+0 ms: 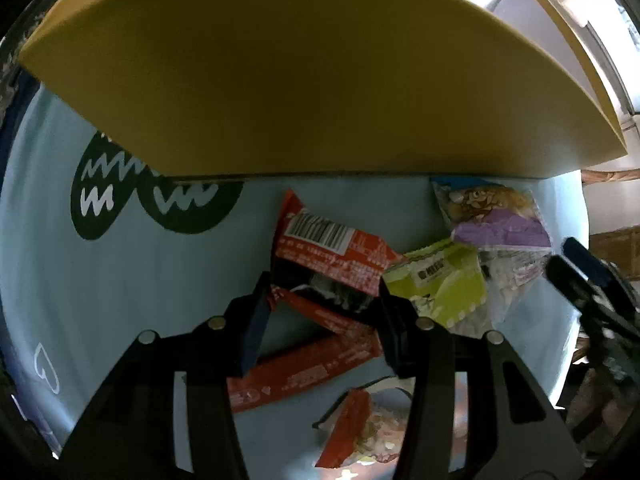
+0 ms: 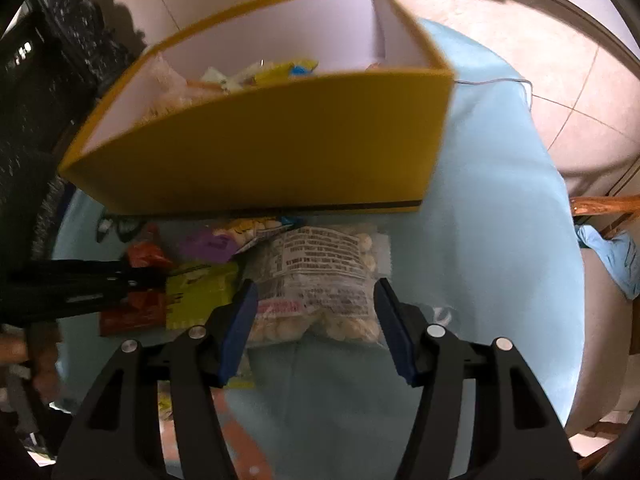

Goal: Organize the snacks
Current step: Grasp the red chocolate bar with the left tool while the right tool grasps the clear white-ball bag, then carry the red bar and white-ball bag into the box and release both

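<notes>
We work on a table under a pale blue cloth (image 2: 500, 200), over a tiled floor. A yellow box (image 2: 280, 152) stands at the far side, and loose snacks lie on the cloth in front of it.

The left gripper (image 1: 324, 300) has its jaws pinching an orange-red wrapper (image 1: 328, 256) from both sides. We should confirm that only this packet is caught, since a second red bar (image 1: 304, 368) lies directly under it.

The right gripper (image 2: 316, 308) stands spread astride a clear bag of round snacks (image 2: 320, 280), the pads at its edges; we cannot tell whether they touch. We close squarely on the bag's middle, lift clear of the box wall, then release inside.

Only the right wrist view shows the box interior, already holding several packets. Only the left wrist view shows the dark printed shapes (image 1: 152, 192) on the cloth.
</notes>
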`<state>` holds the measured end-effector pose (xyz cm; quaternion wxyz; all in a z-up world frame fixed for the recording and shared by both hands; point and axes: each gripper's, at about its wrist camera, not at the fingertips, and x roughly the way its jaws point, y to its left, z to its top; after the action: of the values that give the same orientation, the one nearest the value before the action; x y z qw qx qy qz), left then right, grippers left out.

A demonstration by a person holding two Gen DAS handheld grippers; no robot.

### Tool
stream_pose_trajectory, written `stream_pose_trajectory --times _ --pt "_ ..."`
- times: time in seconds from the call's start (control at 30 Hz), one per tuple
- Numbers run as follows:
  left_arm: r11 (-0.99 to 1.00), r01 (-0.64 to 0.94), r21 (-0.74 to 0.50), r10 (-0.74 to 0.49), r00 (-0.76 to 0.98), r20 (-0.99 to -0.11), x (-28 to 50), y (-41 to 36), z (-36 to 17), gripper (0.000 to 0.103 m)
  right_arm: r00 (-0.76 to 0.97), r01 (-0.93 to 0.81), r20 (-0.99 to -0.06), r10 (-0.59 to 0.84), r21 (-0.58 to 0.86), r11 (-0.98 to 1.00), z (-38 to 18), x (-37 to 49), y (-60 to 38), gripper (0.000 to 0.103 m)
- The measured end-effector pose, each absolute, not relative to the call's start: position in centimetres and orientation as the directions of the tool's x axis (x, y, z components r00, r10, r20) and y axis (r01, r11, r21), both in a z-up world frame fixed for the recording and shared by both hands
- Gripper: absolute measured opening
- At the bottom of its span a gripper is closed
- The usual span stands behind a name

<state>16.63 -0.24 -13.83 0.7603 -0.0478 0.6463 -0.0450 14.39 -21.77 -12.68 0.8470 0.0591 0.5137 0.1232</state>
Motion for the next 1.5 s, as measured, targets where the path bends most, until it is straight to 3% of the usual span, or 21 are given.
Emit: stream_pose_trajectory --times 0.03,0.13,0.2,0.27,0.33,0.43,0.8,1.2,1.5 --pt "0.992 0.005 -0.128 -0.127 0.160 -0.979 16.6 -0.2 -13.8 0.049 0.431 -0.147 -0.864 0.260 0.217 0.965 -13.2 14.8 -21.4 0.061" --pt "0.991 -0.002 -0.130 -0.128 0.155 -0.980 16.4 -0.2 -14.0 0.049 0.427 -0.151 -0.879 0.213 0.163 0.975 -14.5 15.8 -20.1 0.076" --pt "0.991 -0.005 -0.130 -0.128 0.153 -0.980 16.3 -0.3 -14.0 0.049 0.428 -0.157 -0.883 0.192 0.137 0.978 -15.2 16.4 -19.5 0.079" --pt "0.992 -0.005 -0.129 -0.127 0.152 -0.980 17.3 -0.1 -13.9 0.049 0.429 -0.171 -0.883 0.190 0.126 0.977 -15.4 16.8 -19.1 0.073" --pt "0.992 0.001 -0.129 -0.128 0.157 -0.979 17.4 -0.1 -13.7 0.049 0.422 -0.188 -0.886 0.190 0.119 0.975 -14.8 17.0 -18.9 0.055" --pt "0.991 0.002 -0.132 -0.130 0.178 -0.975 17.1 0.2 -12.6 0.048 0.431 -0.184 -0.887 0.166 0.094 0.978 -14.0 16.4 -19.3 0.051" --pt "0.987 0.029 -0.156 -0.158 0.272 -0.949 14.5 1.0 -6.5 0.048 0.513 -0.174 -0.800 0.311 0.258 0.950 -7.8 11.6 -23.9 0.051" --pt "0.985 0.096 -0.146 -0.172 0.397 -0.901 13.1 -0.5 0.8 0.049 0.625 -0.245 -0.684 0.375 0.285 0.927 -0.3 11.8 -23.6 0.051" --pt "0.984 0.090 -0.153 -0.177 0.445 -0.878 18.0 -0.7 4.1 0.049 0.665 -0.251 -0.643 0.382 0.289 0.924 1.6 16.3 -22.9 0.052"
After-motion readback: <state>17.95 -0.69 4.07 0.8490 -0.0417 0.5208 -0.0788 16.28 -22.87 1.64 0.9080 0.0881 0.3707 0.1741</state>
